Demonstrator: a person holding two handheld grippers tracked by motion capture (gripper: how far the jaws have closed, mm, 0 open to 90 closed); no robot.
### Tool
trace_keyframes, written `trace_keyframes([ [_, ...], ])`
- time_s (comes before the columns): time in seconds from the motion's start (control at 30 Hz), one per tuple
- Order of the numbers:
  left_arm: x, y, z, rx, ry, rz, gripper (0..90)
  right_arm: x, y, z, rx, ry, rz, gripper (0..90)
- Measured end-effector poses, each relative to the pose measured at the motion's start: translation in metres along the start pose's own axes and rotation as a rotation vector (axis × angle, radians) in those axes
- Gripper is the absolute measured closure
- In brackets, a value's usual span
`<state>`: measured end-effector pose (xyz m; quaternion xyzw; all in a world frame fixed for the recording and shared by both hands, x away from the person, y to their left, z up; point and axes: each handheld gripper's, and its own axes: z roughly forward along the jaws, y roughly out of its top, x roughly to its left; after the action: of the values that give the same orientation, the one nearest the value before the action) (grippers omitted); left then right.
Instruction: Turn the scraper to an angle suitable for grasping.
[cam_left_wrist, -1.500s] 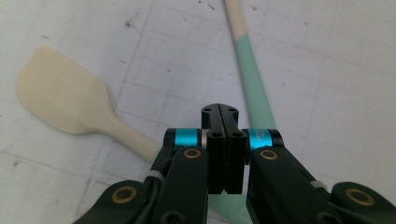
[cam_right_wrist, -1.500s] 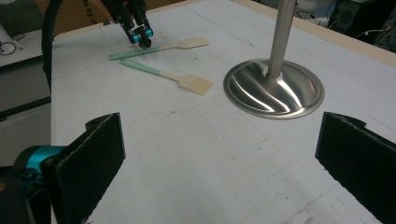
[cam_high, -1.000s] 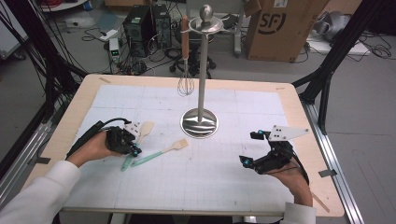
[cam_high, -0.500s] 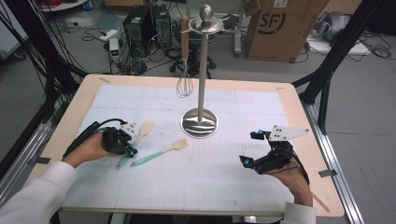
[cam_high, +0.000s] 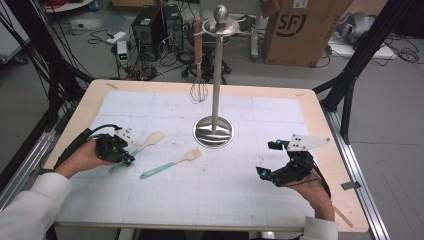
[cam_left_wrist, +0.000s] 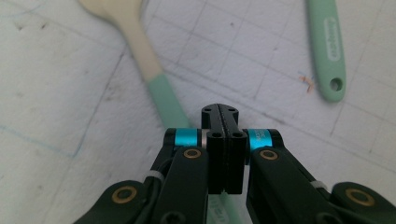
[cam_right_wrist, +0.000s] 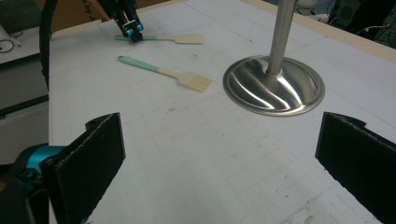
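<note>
Apparently the job of hanging the utensils on the stand (cam_high: 215, 131) was barely begun. Only 1 item, a whisk (cam_high: 198, 89), hung from the top ring, while 2 still lay on the table (cam_high: 310, 102). They were a spoon (cam_high: 151, 140) with a green handle and, just beside it, a slotted spatula (cam_high: 172, 162). We saw the left claw (cam_high: 127, 159) pressed shut, its tips down on the spoon's green handle left of the stand. Whether it truly pinched that handle we could not tell. The right claw (cam_high: 266, 158) sat wide open and empty, well apart on the right side. We judged that lifting the spoon, hooking it, and then doing the same with the spatula all remained.
</note>
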<state>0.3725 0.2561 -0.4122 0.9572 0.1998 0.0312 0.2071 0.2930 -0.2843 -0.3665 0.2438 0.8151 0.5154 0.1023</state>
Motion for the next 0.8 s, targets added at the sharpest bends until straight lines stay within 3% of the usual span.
trace_keyframes([
  [0.3,-0.001,0.000,-0.010,-0.032,0.010,-0.005,89.4,0.000,0.000,0.000,0.000,-0.001,0.001,0.2],
  [0.4,-0.002,0.002,-0.015,-0.045,0.021,-0.015,84.7,0.000,0.000,0.000,0.000,0.000,-0.001,0.2],
  [0.53,-0.004,0.006,-0.024,-0.064,0.046,-0.038,74.4,0.001,0.000,0.000,-0.001,0.001,0.001,0.3],
  [0.63,-0.005,0.009,-0.032,-0.094,0.072,-0.031,67.2,0.001,0.000,0.000,-0.001,0.003,0.000,0.3],
  [0.73,-0.005,0.012,-0.037,-0.119,0.135,-0.043,53.0,0.001,0.001,0.000,-0.006,0.005,0.000,0.3],
  [0.8,-0.004,0.013,-0.039,-0.128,0.145,-0.064,43.6,0.001,0.001,0.000,-0.004,0.005,-0.001,0.2],
])
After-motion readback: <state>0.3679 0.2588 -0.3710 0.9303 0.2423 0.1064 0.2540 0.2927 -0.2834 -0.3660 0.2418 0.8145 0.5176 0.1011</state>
